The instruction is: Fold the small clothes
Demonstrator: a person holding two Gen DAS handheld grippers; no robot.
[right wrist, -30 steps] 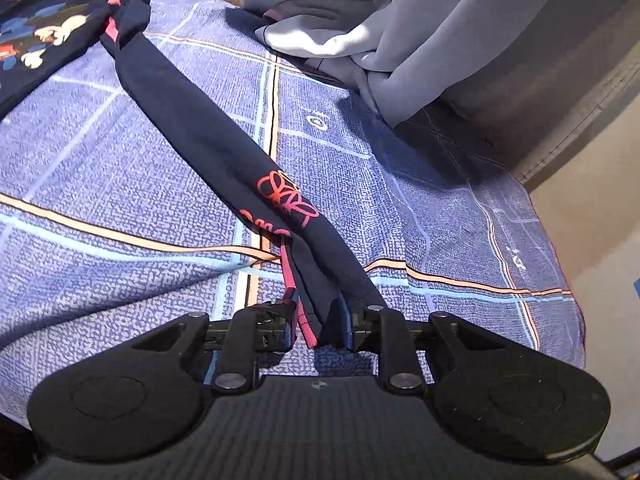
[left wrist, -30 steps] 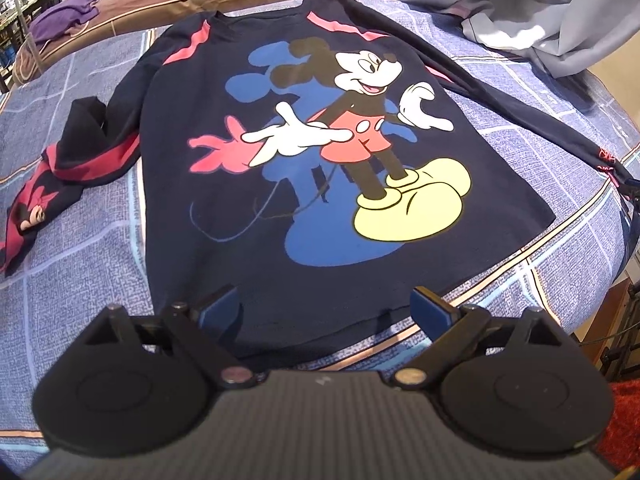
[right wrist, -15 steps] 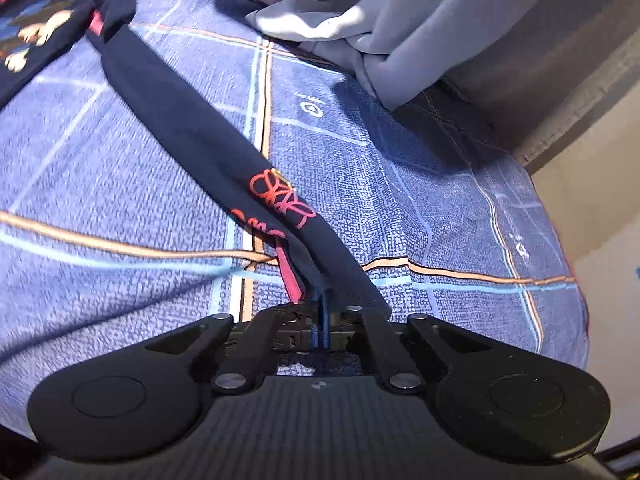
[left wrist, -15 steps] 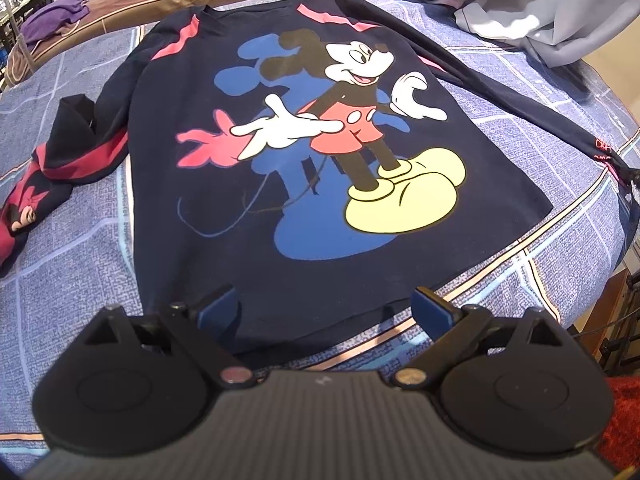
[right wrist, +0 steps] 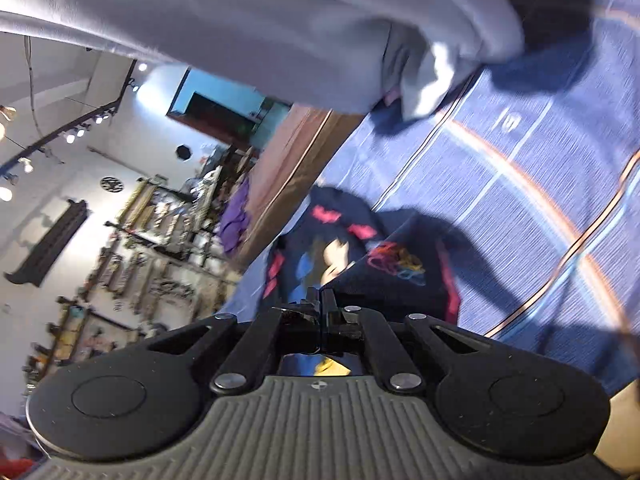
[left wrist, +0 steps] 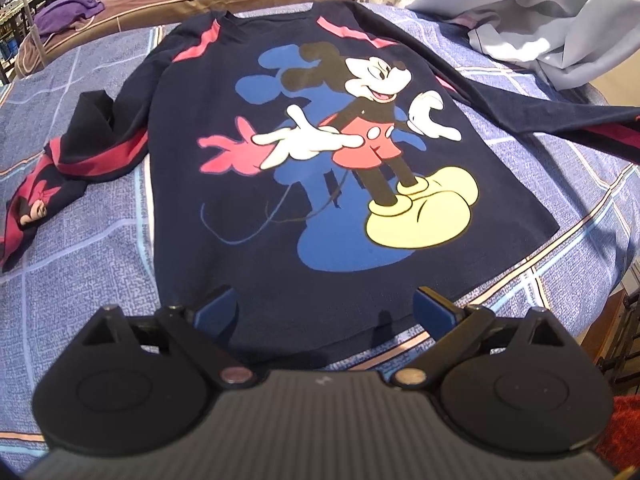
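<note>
A dark navy sweatshirt [left wrist: 280, 240] with a cartoon mouse print lies flat on the blue checked bedspread [left wrist: 80, 280]. Its left sleeve [left wrist: 72, 168] is bunched up at the left. Its right sleeve [left wrist: 560, 120] runs off to the right edge, lifted. My left gripper [left wrist: 324, 308] hangs open just above the sweatshirt's hem, with nothing between its fingers. In the blurred, rolled right wrist view, my right gripper [right wrist: 322, 300] is shut on the right sleeve's cuff [right wrist: 392, 276], held up off the bedspread [right wrist: 520, 200].
A pale grey garment [left wrist: 552, 32] is heaped at the back right of the bed and fills the top of the right wrist view as the same grey cloth [right wrist: 240, 20]. A purple cloth [left wrist: 68, 12] lies on a brown bed behind. The bed's edge drops off at the right.
My right gripper closed on the sleeve cuff, then rose and rolled over sharply, lifting the sleeve off the bed. My left gripper has stayed put, open.
</note>
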